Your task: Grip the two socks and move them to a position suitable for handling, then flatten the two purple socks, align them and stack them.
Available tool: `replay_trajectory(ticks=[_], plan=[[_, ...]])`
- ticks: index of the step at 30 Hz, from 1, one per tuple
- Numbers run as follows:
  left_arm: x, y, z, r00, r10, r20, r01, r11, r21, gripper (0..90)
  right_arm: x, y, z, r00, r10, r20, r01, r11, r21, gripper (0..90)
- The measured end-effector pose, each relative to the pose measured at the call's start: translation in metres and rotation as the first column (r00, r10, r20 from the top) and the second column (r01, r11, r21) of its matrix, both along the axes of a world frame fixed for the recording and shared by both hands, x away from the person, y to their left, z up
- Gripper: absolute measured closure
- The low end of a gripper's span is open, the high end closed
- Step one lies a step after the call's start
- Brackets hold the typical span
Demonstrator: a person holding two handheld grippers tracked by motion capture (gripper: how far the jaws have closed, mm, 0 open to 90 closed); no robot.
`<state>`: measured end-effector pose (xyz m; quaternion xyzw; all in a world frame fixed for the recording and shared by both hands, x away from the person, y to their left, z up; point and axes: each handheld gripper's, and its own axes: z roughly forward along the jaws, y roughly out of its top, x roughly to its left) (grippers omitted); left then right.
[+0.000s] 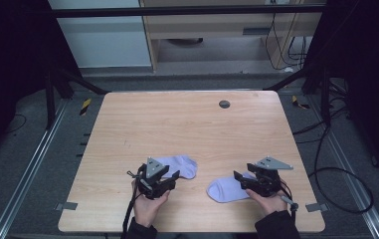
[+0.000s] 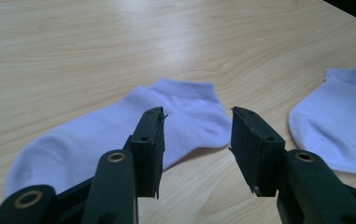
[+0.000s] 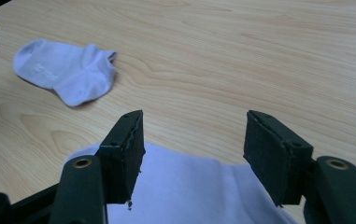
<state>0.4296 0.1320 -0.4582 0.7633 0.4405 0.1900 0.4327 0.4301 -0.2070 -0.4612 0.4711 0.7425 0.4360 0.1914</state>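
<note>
Wooden and pale, the worktop (image 1: 192,134) carries two light purple socks near the edge where the person sits. I use the small dark round hole (image 1: 224,104) at the far middle of the worktop as the marker for places.

The left sock (image 1: 179,165) lies flat, nearer to the person than the hole and a bit to its left. Its long side runs across the worktop, side to side. The right sock (image 1: 225,189) lies closer still to the person, almost straight below the hole, and it also runs side to side. The two socks are near each other but do not touch.

The left gripper (image 1: 173,178) sits just beside the left sock, on the person's side of it. In the left gripper view its jaws stand spread, with nothing between them, and the sock lies just ahead on the wood. The right gripper (image 1: 239,179) is at the right end of the right sock. Its jaws stand wide apart too, with the sock lying flat under them, not pinched.

Each hand is nearest its own sock. I think either sock could be picked up with a short dip down.
</note>
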Motion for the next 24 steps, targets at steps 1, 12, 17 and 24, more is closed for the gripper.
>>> replay_trajectory(ticks=[1, 12, 17, 24], plan=[[-0.001, -0.004, -0.001, 1.0, -0.008, -0.003, 0.008, 1.0, -0.002, 53.5, -0.002, -0.005, 0.0, 1.0, -0.007, 0.001, 0.007, 1.0, 0.001, 37.7], [-0.007, -0.047, -0.009, 0.9943, -0.104, -0.022, 0.104, 0.9944, 0.016, 52.1, -0.015, -0.038, -0.014, 0.998, -0.06, -0.019, 0.059, 0.996, -0.061, 36.8], [-0.008, -0.062, -0.012, 0.9902, -0.136, -0.032, 0.137, 0.9895, 0.046, 52.5, -0.014, -0.042, -0.018, 0.9969, -0.073, -0.03, 0.071, 0.995, -0.071, 37.1], [-0.008, -0.08, -0.022, 0.9842, -0.167, -0.058, 0.171, 0.9831, 0.066, 55.2, -0.012, -0.046, -0.023, 0.9963, -0.07, -0.051, 0.064, 0.993, -0.097, 42.9]])
